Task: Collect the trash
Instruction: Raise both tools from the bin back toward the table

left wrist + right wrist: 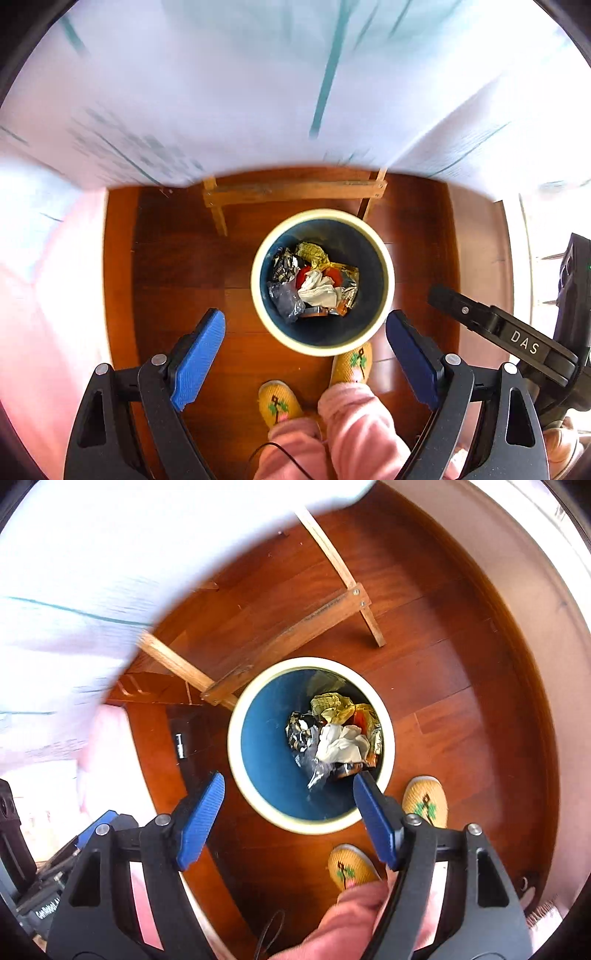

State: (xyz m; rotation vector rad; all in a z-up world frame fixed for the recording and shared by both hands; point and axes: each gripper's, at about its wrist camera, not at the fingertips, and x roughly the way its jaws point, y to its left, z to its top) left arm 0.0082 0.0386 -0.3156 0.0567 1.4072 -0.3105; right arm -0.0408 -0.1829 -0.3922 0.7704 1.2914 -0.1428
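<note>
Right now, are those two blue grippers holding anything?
Left gripper: open, holding nothing, above the trash bin.
Right gripper: open, holding nothing.

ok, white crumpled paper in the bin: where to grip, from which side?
Come straight down through the bin's open mouth. Pinch the raised folds of the white crumpled paper: it lies on top of the pile, and the walls block any sideways approach.

Both wrist views look steeply down, sharing trash bin [322, 345] [236, 738] on floor.
</note>
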